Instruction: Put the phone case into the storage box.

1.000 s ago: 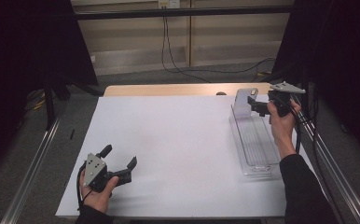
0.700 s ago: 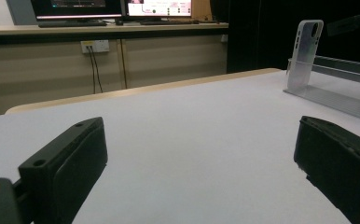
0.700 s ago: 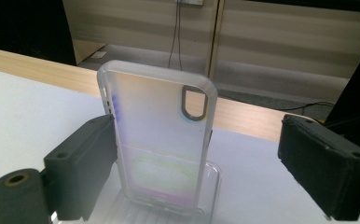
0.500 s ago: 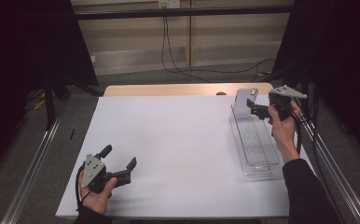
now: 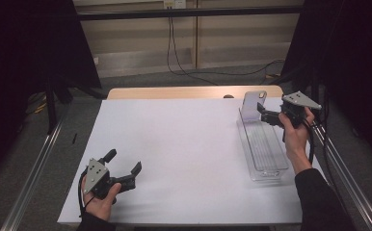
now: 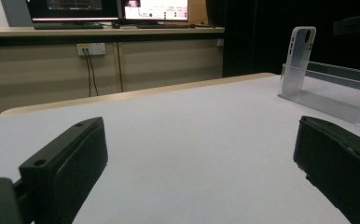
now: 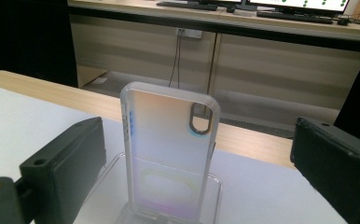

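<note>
the right tongs have just been opening, jaws wide, with a translucent, frosted plastic phone case upright between them, untouched. it stands propped at the far end of a long, clear, ribbed plastic tray, seemingly just let go there. well apart, the left tongs rest open and empty on the white tabletop, likely waiting.

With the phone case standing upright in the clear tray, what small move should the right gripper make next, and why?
Probably ease the right gripper straight back: its jaws have just been opening, the phone case stands free between them, upright in the clear tray.
</note>
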The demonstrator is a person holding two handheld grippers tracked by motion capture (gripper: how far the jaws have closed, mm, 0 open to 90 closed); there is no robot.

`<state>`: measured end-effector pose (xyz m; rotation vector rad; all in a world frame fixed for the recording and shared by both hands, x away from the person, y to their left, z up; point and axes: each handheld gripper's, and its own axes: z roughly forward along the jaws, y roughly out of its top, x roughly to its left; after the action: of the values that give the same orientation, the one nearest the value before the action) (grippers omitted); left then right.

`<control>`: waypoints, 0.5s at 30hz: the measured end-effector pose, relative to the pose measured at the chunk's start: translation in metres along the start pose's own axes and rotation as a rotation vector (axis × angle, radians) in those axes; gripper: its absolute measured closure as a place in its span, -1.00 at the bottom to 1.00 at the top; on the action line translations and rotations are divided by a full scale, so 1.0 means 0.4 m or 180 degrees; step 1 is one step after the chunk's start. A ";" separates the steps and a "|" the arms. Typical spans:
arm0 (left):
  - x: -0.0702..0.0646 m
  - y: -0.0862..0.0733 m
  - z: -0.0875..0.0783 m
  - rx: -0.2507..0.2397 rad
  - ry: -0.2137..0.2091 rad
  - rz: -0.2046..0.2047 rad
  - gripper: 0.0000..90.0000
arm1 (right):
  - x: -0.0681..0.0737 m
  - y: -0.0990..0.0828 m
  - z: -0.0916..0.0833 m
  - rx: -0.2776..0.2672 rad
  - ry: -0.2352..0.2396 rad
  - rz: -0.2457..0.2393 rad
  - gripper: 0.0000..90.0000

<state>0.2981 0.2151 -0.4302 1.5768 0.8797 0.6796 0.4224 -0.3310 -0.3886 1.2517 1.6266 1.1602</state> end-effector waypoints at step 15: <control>-0.004 0.001 -0.001 -0.0033 -0.0013 -0.0051 -0.94 | 0.010 -0.004 -0.051 -0.0171 0.0152 -0.0005 -0.98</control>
<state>0.2971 0.2138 -0.4299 1.5598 0.8836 0.6684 0.4019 -0.3314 -0.3841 1.1969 1.6199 1.2335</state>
